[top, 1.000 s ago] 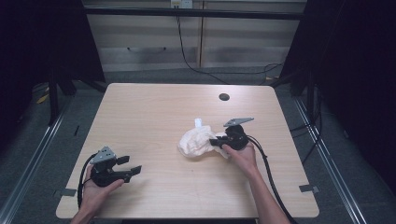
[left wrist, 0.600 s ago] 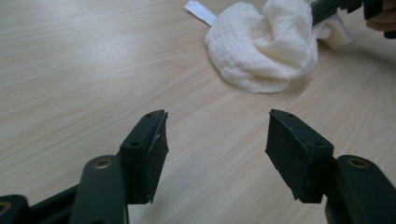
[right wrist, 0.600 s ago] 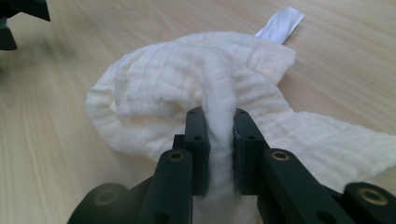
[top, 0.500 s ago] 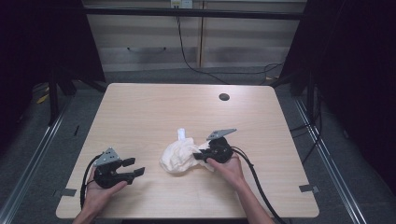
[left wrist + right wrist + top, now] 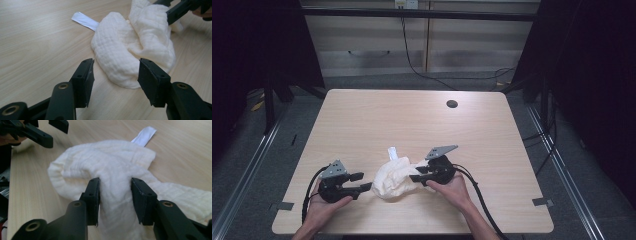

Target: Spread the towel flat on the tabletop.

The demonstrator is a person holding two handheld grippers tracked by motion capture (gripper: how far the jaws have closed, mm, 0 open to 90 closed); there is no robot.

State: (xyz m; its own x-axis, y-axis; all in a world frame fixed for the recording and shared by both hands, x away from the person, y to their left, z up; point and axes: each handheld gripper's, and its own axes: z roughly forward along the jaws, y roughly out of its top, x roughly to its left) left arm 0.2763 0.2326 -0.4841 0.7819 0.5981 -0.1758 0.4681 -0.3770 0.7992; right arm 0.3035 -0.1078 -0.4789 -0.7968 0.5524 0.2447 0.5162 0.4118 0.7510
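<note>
My right gripper (image 5: 418,176) is clenched on a crumpled white muslin cloth (image 5: 394,177) that lies on the light wood-grain bench (image 5: 377,120), low in the high view and slightly left of centre. In the right gripper view the two black fingers (image 5: 93,195) press a ridge of fabric between them. This looks like a pinch on a raised fold, probably chosen so the cloth can be lifted or dragged without scraping the bench.

My left gripper (image 5: 364,181) sits at the lower left of the high view with its fingers released and spread. In the left gripper view the rounded near edge of the cloth (image 5: 132,50) lies just beyond the open tips, not between them. I judge this a pre-grasp position, lined up to take the opposite side so the cloth can be stretched between both grippers.

A white flat label strip (image 5: 84,21) protrudes from under the cloth at the upper left of the left gripper view; its attachment point is covered by fabric. The layers inside the crumple cannot be traced. A small dark round hole (image 5: 452,104) marks the bench at the upper right of the high view.
</note>
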